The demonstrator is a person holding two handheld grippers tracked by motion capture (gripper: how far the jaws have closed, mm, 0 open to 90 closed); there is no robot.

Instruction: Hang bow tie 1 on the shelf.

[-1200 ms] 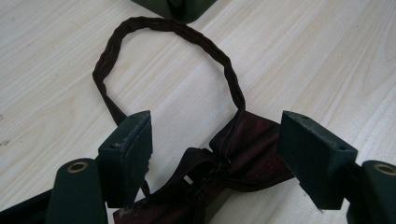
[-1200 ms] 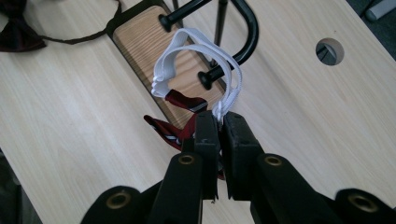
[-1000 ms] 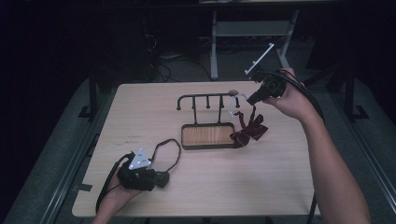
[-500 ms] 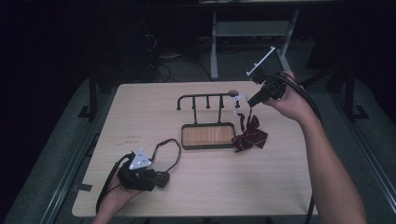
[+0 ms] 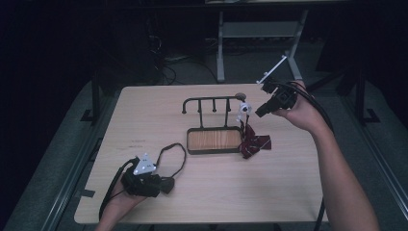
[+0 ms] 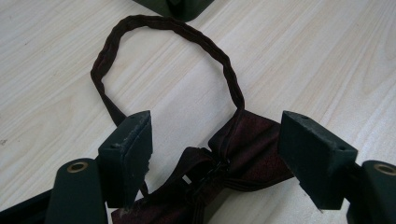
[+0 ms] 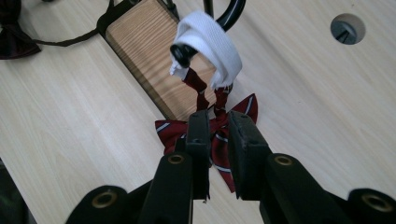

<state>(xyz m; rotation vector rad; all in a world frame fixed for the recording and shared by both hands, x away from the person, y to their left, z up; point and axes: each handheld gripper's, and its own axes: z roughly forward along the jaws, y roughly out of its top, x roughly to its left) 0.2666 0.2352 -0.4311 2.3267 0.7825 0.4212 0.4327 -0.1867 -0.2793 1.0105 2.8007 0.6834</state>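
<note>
A black hook rack [image 5: 211, 101] stands on a wooden base [image 5: 214, 139] mid-table. A red striped bow tie [image 5: 255, 143] [image 7: 243, 109] hangs by its white band [image 5: 244, 108] [image 7: 210, 37] from the rack's right end, its bow resting on the table. My right gripper [image 5: 255, 113] [image 7: 217, 119] hovers just above it. Its jaws have just been opening and stand a narrow gap apart, pressing on nothing. My left gripper [image 5: 166, 185] [image 6: 217, 135] lies on the table near the front left, open. A dark maroon bow tie [image 6: 243, 144] sits loose between its jaws, its strap loop [image 6: 187, 28] [image 5: 173, 154] beyond.
The light wooden table [image 5: 288, 192] has a round cable hole [image 5: 239, 95] [image 7: 348, 28] behind the rack. A metal stand [image 5: 260, 33] rises on the floor behind the table. Cables trail from both grippers.
The striped bow tie has sunk from beside the rack's top down to the table. The right gripper's jaws have parted slightly. The left hand has stayed still.
</note>
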